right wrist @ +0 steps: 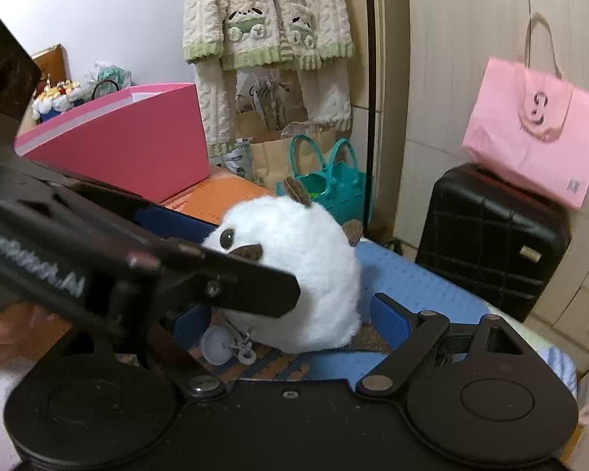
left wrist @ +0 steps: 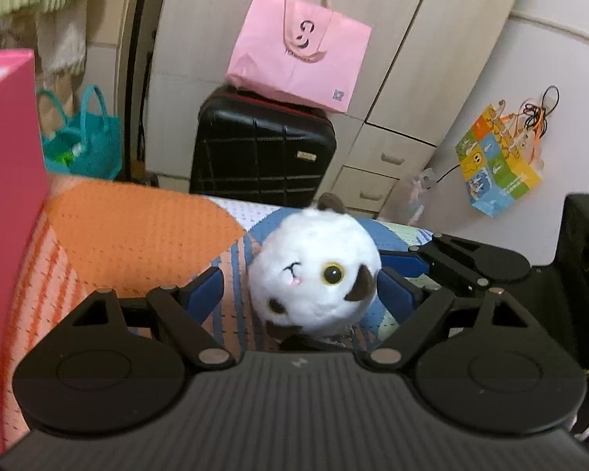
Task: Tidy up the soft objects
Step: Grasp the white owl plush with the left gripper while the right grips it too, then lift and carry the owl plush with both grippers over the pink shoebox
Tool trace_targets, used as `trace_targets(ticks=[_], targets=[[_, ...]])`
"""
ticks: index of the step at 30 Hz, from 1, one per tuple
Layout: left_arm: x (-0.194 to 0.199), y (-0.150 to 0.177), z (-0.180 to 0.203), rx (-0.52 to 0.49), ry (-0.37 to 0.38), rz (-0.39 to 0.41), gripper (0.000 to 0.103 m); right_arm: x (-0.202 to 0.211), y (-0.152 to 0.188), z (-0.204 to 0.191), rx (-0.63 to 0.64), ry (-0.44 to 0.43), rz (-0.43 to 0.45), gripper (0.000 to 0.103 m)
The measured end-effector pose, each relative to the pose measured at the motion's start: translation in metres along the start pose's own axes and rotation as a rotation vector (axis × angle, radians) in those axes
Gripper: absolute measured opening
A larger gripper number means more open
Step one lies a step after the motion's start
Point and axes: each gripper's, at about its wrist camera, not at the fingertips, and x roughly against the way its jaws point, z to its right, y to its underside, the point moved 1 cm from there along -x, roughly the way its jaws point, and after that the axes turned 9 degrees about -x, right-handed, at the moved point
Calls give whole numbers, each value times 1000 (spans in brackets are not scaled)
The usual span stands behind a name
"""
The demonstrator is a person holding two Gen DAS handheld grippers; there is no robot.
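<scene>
Showing the approach to a grasp, both wrist views centre on a round white plush cat resting on a bed with a patterned cover.

At far left, a pink box stands open-topped on the bed near the toy. Judged from the task, it is the likely container for soft things, which would explain its place within easy reach.

The left claw points downward at the toy with its blue pads spread on either side of it. A gap shows at the left pad; the right pad lies close against the fur, but no squeeze or dent is visible, so the toy is bracketed rather than pinched. This straddle suits a compressible ball: the pads must close at its widest part or it will slip out.

The right claw arrives from the toy's other flank, also spread, its right pad just clear of the fur. The left claw's linkage crosses in front of this view and hides the near pad. A grey pompom on a keyring hangs at the toy's base.

Behind the bed, a black suitcase carries a pink paper bag against a wardrobe.
</scene>
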Motion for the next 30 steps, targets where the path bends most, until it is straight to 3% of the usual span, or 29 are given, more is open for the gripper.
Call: trace_targets(ticks=[4,7,12,21,30], targets=[[-8,1,-8,81,91,-21,69,1,4,0,-6,-33,6,83],[-11,3,-6,65,82,-25,66,-1,3,-2,-13,-38,10,77],[-6,5,-1,50,68,-22,63,3,4,-1,-39,-37,24,70],[16,11,15,-23,42,-34,63,14,6,-11,-101,-29,1,70],[48,24,28,-51,70,-46,63,41,22,-32,-158,-12,6,70]])
